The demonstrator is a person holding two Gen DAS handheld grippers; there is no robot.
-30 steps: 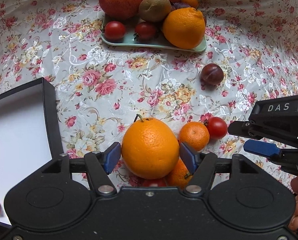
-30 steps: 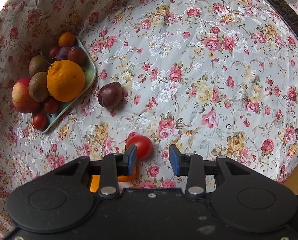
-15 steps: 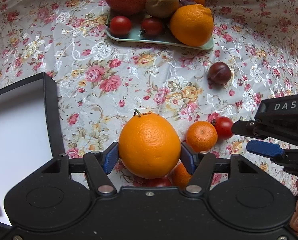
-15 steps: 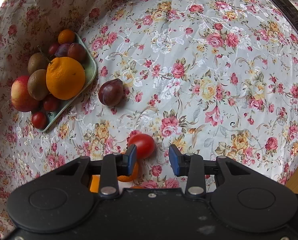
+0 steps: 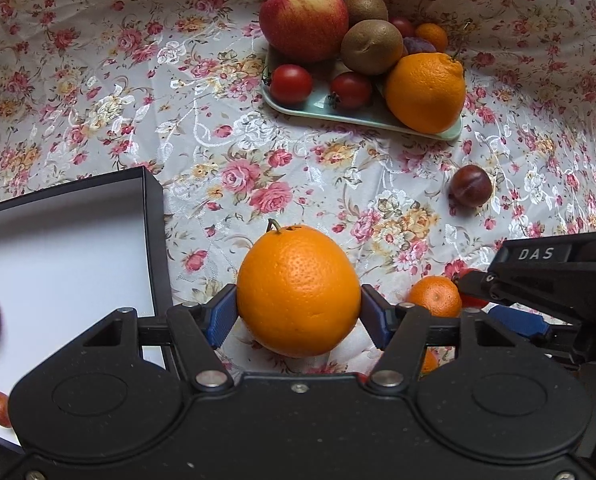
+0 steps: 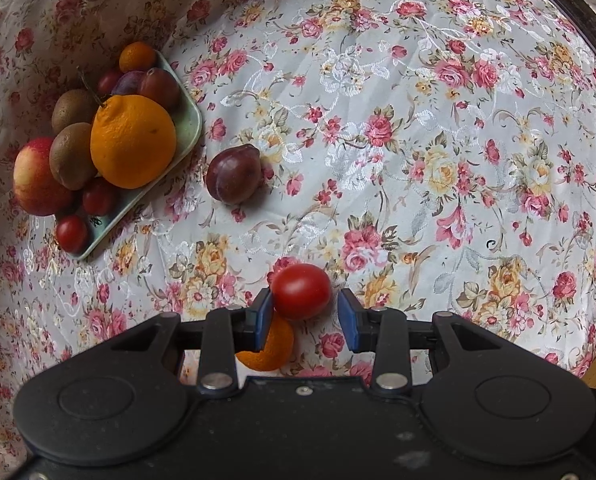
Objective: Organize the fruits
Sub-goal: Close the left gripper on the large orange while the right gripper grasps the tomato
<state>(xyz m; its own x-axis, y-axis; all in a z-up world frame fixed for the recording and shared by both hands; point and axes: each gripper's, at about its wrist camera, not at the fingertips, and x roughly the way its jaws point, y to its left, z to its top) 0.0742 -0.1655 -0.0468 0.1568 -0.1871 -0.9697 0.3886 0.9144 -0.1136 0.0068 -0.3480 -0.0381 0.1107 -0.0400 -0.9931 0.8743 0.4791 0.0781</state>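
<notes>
A: What is different from a moment ago?
B: The left gripper [image 5: 298, 312] now clamps the orange [image 5: 298, 290] and carries it closer to the black box [image 5: 154, 240], so this fruit is nearly sorted.
A: And the right gripper [image 6: 304, 318]?
B: Its jaws stand apart around the tomato [image 6: 301, 290]; the left pad touches it, the right one does not.
</notes>
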